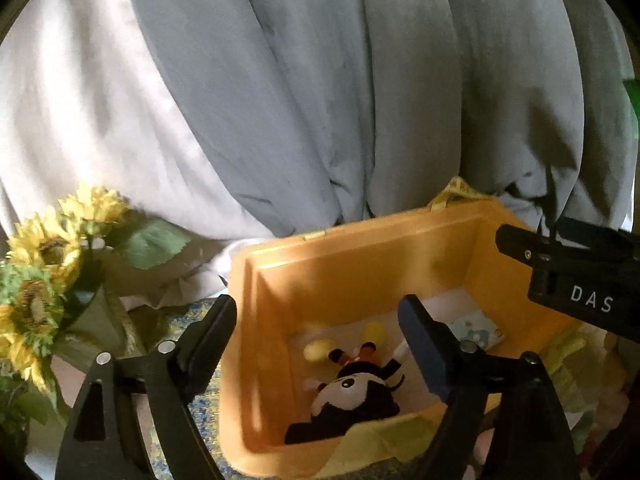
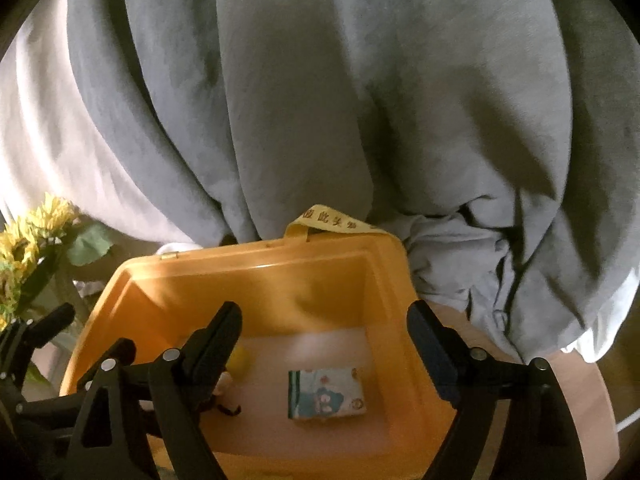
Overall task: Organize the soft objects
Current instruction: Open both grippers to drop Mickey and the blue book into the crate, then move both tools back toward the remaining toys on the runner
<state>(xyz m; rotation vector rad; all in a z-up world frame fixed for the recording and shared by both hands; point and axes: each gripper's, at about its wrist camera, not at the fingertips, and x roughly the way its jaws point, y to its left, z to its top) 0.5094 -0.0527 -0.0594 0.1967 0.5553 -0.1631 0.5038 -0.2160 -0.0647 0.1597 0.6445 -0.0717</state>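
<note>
landmark: orange bin.

- grey curtain hangs behind the bin, bottom folds bunched against the bin's far right corner. not part of the job, keep the fingers out of it.
- the bin is open-topped with tall walls. a yellow strap with printed characters sits on its far rim. a yellow-green cloth is draped over the near rim in the left wrist view.
- sunflowers stand left of the bin, near its left wall. swing wide of them.
- black-and-white plush toy lies on the bin floor, near-left part, yellow feet pointing to the far wall.
- small printed tissue pack lies flat on the bin floor, right of the plush, apart from it.
- left gripper: jaws spread wide, nothing held, hovering above the bin's left wall and the plush.
- right gripper: jaws spread wide, nothing held, above the bin centre over the pack.

judgement: both soft items look dropped, bin is loaded. step in hand is clearing out and fetching whatever soft item is left. more soft stuff seems to sit right of the bin, too blurred to name.

to do it well: lift straight up before moving sideways so the fingers clear the tall walls and the strap. one gripper out at a time, they're close together. keep jaws wide till over the next item.
</note>
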